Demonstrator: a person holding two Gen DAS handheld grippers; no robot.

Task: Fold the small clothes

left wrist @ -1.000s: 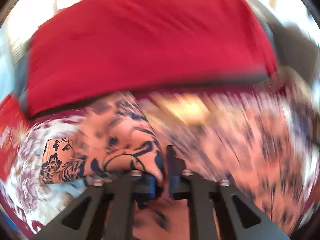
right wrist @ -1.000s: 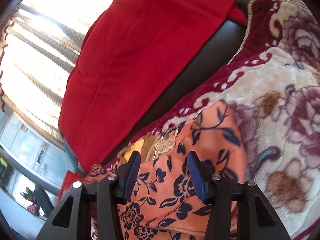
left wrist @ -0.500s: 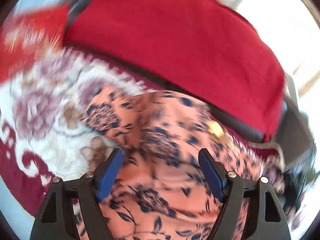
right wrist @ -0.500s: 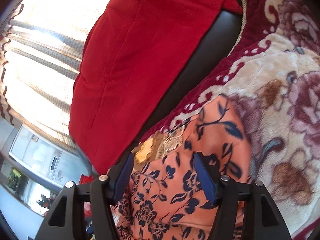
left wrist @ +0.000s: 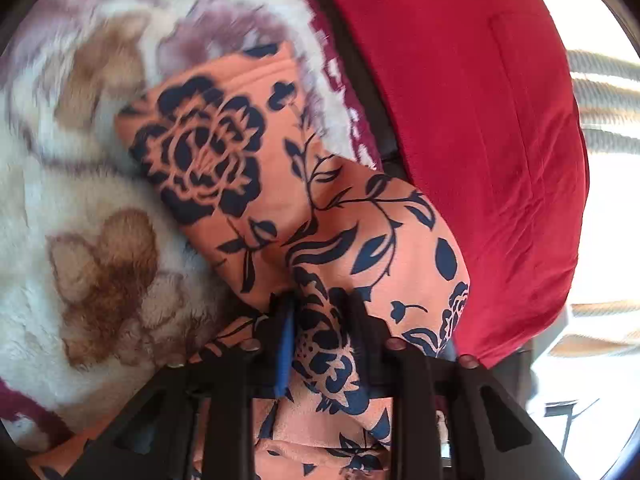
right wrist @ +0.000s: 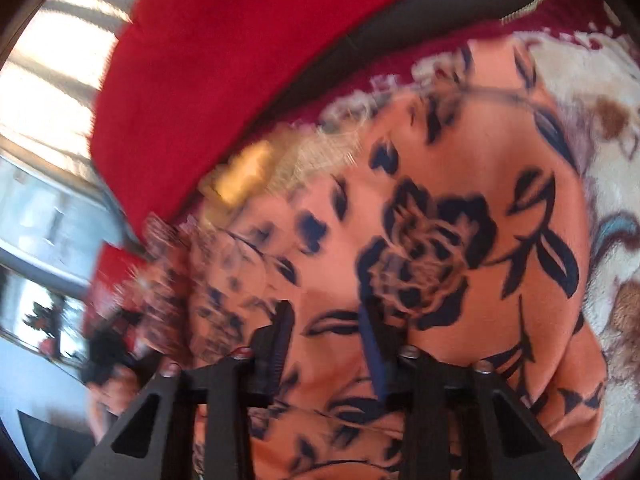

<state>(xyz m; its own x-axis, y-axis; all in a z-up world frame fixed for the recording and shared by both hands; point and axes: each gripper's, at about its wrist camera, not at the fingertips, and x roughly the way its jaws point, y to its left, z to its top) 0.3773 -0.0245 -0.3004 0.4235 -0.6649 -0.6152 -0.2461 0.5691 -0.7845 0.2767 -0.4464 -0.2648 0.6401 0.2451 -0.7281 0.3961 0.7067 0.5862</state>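
Observation:
An orange garment with a navy flower print [left wrist: 280, 184] lies on a cream and maroon floral blanket [left wrist: 88, 216]. My left gripper [left wrist: 320, 320] is shut on a bunched fold of the garment, which runs up between the fingers. In the right wrist view the same garment [right wrist: 460, 240] fills the middle, blurred by motion, with a gold embroidered patch [right wrist: 248, 176] at its far edge. My right gripper [right wrist: 326, 324] sits over the cloth with its jaws part closed and fabric between them; a firm grip does not show.
A big red cushion [left wrist: 480, 120] lies against the dark sofa back behind the garment; it also shows in the right wrist view [right wrist: 240, 48]. Bright windows with blinds [left wrist: 604, 92] are beyond. The blanket [right wrist: 616, 168] spreads right of the garment.
My left gripper went from wide open to shut on a fold of the garment. My right gripper's jaws have narrowed and it has dropped onto the cloth, moving fast.

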